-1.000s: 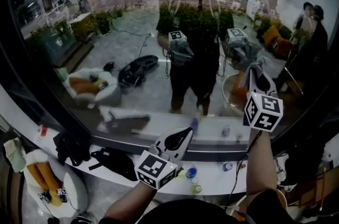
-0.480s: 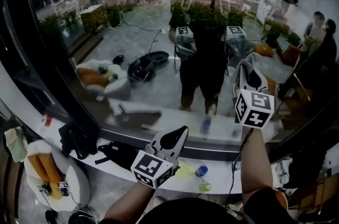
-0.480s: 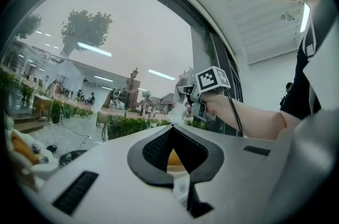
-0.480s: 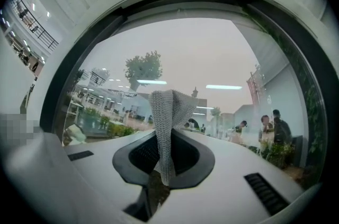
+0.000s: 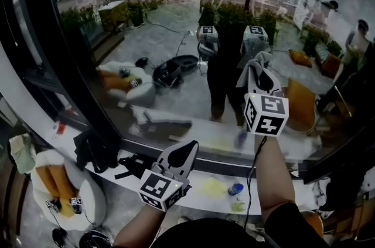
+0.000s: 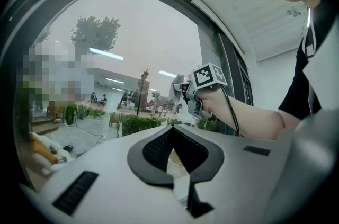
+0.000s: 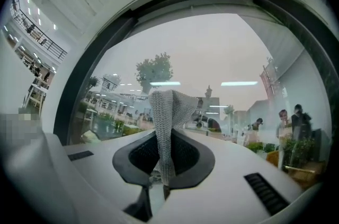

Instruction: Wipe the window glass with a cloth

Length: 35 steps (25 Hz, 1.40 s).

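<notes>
The right hand-held gripper is raised in front of the window glass, its marker cube facing the head camera. In the right gripper view its jaws are pressed together on a grey knitted cloth, which is pinched between the dark pads. The cloth stands upright out of the jaw tips, and its top edge folds over to the right. In the head view the cloth sits right up at the pane, beside the gripper's own reflection. Whether the fabric actually touches the glass cannot be told.

The left hand-held gripper is held much lower, above the white window ledge and well apart from the right one. The left gripper view shows its jaws closed tip to tip with nothing between them. Only a narrow slit remains further back between the pads. That view also shows the right hand-held gripper in the person's hand, up near the glass.

On the ledge lie black bags at the left. A few small items, one with a blue cap, lie below the grippers.
</notes>
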### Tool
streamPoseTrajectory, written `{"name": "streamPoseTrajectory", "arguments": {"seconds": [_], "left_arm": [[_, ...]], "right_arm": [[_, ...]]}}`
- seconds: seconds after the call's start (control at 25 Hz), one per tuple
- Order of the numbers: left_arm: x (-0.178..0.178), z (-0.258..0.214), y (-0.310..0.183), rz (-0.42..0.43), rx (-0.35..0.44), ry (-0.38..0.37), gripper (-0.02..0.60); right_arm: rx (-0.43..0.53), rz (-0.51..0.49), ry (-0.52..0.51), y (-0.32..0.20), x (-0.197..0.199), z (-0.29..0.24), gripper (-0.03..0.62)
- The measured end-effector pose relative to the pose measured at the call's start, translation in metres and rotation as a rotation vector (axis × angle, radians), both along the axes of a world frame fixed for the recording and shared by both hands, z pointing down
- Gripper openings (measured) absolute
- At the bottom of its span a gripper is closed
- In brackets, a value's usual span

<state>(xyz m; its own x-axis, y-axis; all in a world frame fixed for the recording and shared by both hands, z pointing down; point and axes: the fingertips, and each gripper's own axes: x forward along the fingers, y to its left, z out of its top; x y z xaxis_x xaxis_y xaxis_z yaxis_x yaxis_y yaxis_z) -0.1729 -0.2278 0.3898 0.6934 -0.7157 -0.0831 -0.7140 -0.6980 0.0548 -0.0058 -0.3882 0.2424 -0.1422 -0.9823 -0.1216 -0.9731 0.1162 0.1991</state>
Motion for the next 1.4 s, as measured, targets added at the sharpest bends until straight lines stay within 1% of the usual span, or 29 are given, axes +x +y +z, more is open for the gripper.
{"name": "streamPoseTrajectory", "arguments": {"seconds": [0.36, 0.76, 0.88, 1.08, 1.24, 1.32, 1.4], "left_arm": [[-0.079, 0.015, 0.003, -0.090, -0.015, -0.015, 0.006], [-0.142, 0.018, -0.001, -0.182, -0.027, -0.014, 0.006], [-0.150, 0.019, -0.001, -0.201, -0.029, -0.012, 0.006], [-0.152, 0.022, -0.001, -0.207, -0.039, -0.011, 0.006], [-0.152, 0.022, -0.001, -0.211, -0.062, 0.016, 0.005], [-0.153, 0.022, 0.000, -0.208, -0.067, 0.021, 0.006], [-0.153, 0.024, 0.002, -0.200, -0.069, 0.018, 0.006]], "right_arm": [[-0.020, -0.091, 0.009, -0.021, -0.096, 0.015, 0.051], [-0.064, -0.213, 0.039, -0.045, -0.189, 0.029, 0.051], [-0.070, -0.231, 0.040, -0.049, -0.199, 0.032, 0.051], [-0.076, -0.237, 0.043, -0.051, -0.201, 0.035, 0.051], [-0.078, -0.231, 0.047, -0.052, -0.203, 0.034, 0.052], [-0.080, -0.243, 0.031, -0.053, -0.204, 0.034, 0.051], [-0.089, -0.286, -0.008, -0.050, -0.209, 0.036, 0.052]]}}
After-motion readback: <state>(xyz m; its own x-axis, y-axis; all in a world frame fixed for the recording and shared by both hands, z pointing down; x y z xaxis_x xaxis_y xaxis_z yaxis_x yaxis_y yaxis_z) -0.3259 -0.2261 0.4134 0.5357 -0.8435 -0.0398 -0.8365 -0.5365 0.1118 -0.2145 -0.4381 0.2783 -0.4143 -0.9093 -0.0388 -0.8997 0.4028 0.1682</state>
